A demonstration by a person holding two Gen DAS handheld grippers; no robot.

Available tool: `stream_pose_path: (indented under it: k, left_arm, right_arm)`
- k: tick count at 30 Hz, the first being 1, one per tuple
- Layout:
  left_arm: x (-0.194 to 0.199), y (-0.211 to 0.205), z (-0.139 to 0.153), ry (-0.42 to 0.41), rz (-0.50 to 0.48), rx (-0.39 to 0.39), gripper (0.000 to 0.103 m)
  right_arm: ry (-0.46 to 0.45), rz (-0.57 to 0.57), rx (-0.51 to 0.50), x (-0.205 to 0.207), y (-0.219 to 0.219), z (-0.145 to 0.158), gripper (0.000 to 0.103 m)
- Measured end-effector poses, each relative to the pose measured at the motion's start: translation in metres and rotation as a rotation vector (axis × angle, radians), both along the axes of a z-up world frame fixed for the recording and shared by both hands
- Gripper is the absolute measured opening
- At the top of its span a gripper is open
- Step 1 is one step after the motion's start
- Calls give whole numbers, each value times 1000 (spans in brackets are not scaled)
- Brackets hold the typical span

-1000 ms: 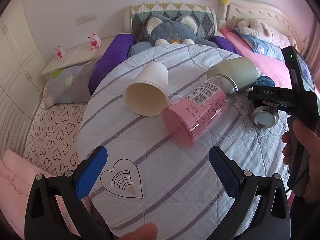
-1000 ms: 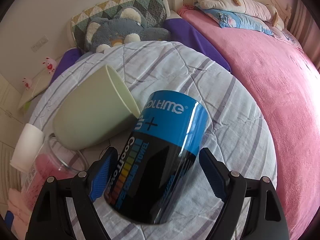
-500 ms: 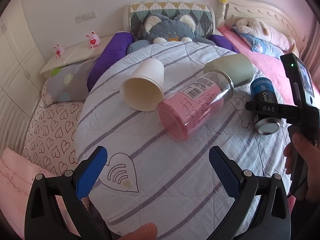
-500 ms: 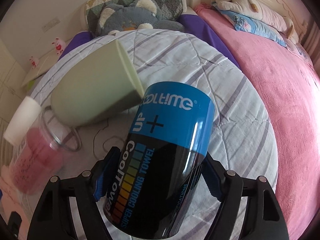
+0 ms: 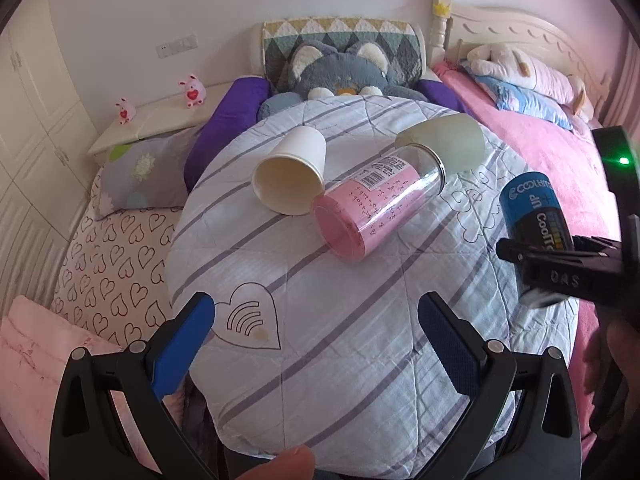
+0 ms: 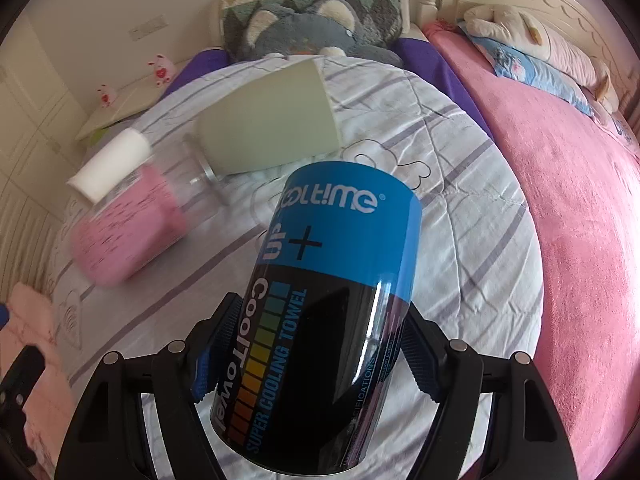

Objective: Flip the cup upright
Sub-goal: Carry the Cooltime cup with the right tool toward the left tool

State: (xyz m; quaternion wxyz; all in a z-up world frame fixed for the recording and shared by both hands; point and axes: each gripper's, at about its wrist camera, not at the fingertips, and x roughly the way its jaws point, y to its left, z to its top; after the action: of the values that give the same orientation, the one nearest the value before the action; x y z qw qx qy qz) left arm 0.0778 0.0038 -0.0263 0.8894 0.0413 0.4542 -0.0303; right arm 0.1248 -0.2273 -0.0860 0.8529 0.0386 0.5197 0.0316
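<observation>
Black-framed left gripper (image 5: 316, 340) and right gripper (image 6: 312, 354): blue textured pads, silver screws; "DAS" embossed.

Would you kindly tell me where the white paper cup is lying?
In the left wrist view, the white paper cup lies on its side left of centre on the striped quilt, touching the pink jar.

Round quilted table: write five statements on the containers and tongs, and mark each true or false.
1. The right tongs grip the blue-and-black cylindrical canister. True.
2. The left tongs hold the white paper cup. False: they are open and empty.
3. The clear pink-filled jar lies on its side. True.
4. The pale green plastic cup stands upright. False: it lies sideways.
5. The paper cup touches the jar. True.
</observation>
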Motion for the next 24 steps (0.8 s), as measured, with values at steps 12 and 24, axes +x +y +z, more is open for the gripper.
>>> stream_pose_path:
  k: [12, 24]
  left_arm:
    - [-44, 17, 6, -21, 44, 23, 103]
    - [-69, 59, -8, 7, 159, 42, 103]
  right_arm:
    - [-66, 163, 47, -76, 50, 27, 76]
    - [4, 208, 65, -59, 81, -28, 76]
